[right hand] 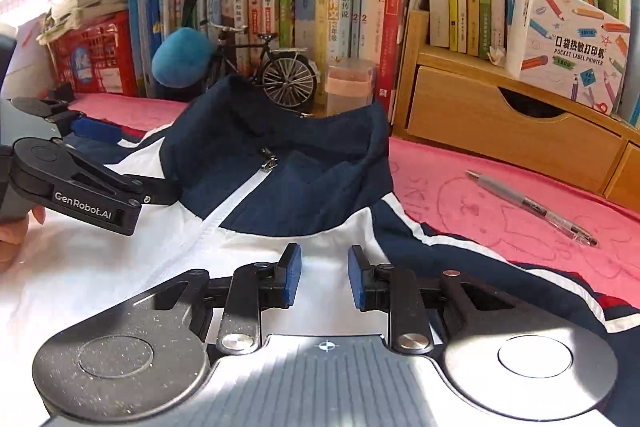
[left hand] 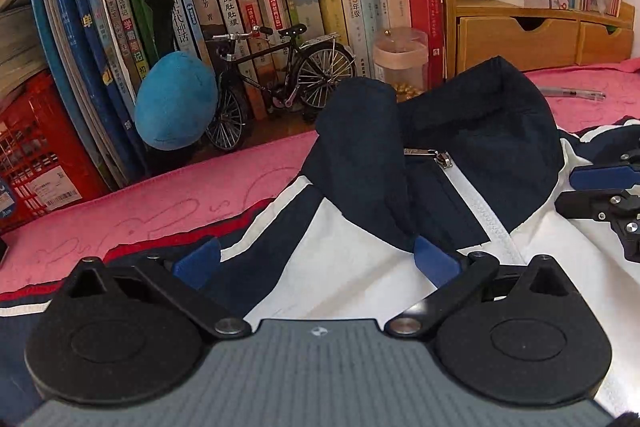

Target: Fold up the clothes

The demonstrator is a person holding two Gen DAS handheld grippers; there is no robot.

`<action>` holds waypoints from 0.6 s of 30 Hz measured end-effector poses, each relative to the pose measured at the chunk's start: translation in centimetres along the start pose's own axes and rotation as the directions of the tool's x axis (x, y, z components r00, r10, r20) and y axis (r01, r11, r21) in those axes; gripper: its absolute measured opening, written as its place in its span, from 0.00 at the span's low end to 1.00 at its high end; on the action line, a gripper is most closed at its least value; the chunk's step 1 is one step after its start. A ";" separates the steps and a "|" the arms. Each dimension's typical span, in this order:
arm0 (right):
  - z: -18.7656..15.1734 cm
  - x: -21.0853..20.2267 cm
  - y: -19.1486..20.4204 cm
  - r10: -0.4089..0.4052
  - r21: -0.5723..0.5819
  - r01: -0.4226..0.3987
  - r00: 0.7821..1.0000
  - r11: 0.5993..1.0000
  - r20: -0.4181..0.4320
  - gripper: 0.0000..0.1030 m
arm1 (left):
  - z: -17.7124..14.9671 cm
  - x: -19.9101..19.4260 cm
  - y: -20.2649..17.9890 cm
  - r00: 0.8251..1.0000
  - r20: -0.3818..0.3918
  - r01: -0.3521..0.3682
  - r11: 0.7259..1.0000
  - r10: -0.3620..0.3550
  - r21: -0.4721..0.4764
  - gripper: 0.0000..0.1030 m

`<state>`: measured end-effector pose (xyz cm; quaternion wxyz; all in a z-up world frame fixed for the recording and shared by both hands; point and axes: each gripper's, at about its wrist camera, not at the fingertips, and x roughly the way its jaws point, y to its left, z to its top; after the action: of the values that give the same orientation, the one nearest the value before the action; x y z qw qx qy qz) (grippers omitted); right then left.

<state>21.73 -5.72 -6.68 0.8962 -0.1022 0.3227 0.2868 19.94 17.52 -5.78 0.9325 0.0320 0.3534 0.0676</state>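
Observation:
A navy and white zip-up jacket (left hand: 360, 239) lies front up on the pink cloth, its navy collar (left hand: 480, 123) standing up toward the books. My left gripper (left hand: 316, 261) is open wide and low over the jacket's left chest, its blue pads (left hand: 198, 261) close to the fabric with nothing pinched. In the right wrist view the jacket (right hand: 280, 179) fills the middle. My right gripper (right hand: 325, 275) hovers over the white chest panel with a narrow gap between its pads, and no fabric is in that gap. The left gripper (right hand: 132, 163) shows at the left, held by a hand.
A wall of books stands behind, with a model bicycle (left hand: 280, 75), a blue plush ball (left hand: 176, 99) and a clear jar (left hand: 400, 59). A wooden drawer unit (right hand: 512, 131) carries a printer box (right hand: 572, 51). A pen (right hand: 532, 205) lies on the pink cloth (right hand: 500, 219). A red crate (left hand: 32, 155) is at the left.

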 end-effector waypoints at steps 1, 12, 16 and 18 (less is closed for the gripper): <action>0.7 0.7 -0.7 -0.007 0.036 0.007 1.000 0.999 -0.004 0.25 | 0.3 0.8 0.6 1.000 -0.007 0.010 0.999 -0.011 -0.035 1.00; 4.2 5.7 -4.7 -0.134 0.169 0.136 0.991 0.976 -0.020 0.56 | 2.7 2.1 -0.5 0.994 0.024 -0.109 0.994 0.109 0.004 1.00; 2.8 0.6 -3.9 0.043 0.176 -0.047 0.999 0.983 0.028 0.51 | 1.6 -2.2 -1.4 0.996 0.071 -0.064 0.997 0.060 0.047 1.00; 1.2 -2.4 -2.6 0.072 0.090 -0.076 0.996 0.993 0.045 0.53 | 0.4 -4.3 -1.7 0.997 0.052 -0.059 0.996 0.056 0.065 1.00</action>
<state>22.38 -8.45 -4.25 0.8952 -0.0431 0.3205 0.3067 17.20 15.19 -2.80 0.9371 0.0749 0.3310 0.0817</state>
